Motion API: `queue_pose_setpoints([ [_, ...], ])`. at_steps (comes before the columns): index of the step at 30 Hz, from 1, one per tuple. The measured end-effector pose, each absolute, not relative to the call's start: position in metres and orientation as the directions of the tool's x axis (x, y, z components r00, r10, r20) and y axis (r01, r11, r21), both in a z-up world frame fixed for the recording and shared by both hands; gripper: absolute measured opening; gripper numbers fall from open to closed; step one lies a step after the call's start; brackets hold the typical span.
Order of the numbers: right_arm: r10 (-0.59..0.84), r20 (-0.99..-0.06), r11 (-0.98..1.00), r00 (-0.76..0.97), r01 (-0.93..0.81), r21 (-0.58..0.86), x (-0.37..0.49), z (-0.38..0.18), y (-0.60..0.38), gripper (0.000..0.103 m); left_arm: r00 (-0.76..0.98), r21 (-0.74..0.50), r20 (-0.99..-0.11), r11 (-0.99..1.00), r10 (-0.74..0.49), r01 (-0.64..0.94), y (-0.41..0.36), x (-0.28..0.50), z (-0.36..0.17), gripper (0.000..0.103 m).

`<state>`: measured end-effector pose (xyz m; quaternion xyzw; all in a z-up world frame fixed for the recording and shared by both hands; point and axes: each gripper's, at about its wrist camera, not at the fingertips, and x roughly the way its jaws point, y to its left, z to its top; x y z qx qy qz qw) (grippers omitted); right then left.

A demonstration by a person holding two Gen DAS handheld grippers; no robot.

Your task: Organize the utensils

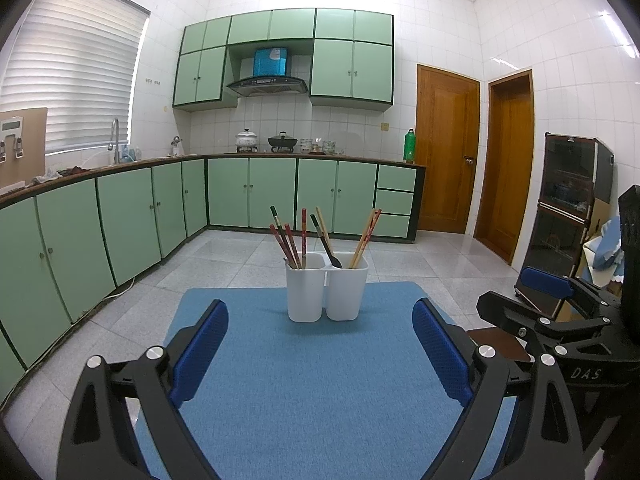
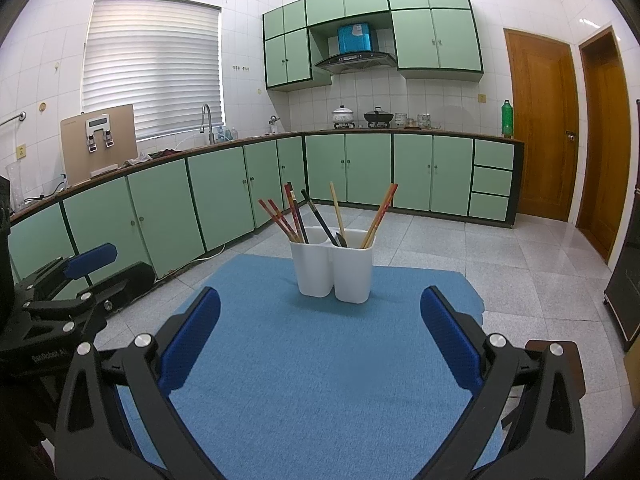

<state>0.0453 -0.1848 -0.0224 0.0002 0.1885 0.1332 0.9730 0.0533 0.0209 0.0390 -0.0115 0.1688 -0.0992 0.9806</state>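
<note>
— Blue mat (image 1: 304, 380) first: white twin-cup holder (image 1: 327, 292) near far edge, chopsticks (image 1: 296, 240) leaning inside. Top-heavy; could tip if nudged.

— Left gripper (image 1: 320, 360), right gripper (image 2: 320, 344): both spread wide, empty. Could snag crossed sticks.

Chopsticks (image 1: 294, 240) stand in a holder (image 1: 327, 292) on the mat's (image 1: 300, 380) far side.

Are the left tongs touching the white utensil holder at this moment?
Apart. In the left wrist view, the left tongs stand open with bare blue mat showing between their fingertips and the white utensil holder.
</note>
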Motion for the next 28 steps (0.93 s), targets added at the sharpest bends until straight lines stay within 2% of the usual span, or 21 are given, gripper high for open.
queue_pose_setpoints([
  [28, 0.253, -0.384, 0.967, 0.888, -0.249, 0.06, 0.052, -0.034, -0.188, 0.097, 0.919, -0.059, -0.344, 0.981, -0.193, 0.184, 0.016, 0.054, 0.04, 0.091],
])
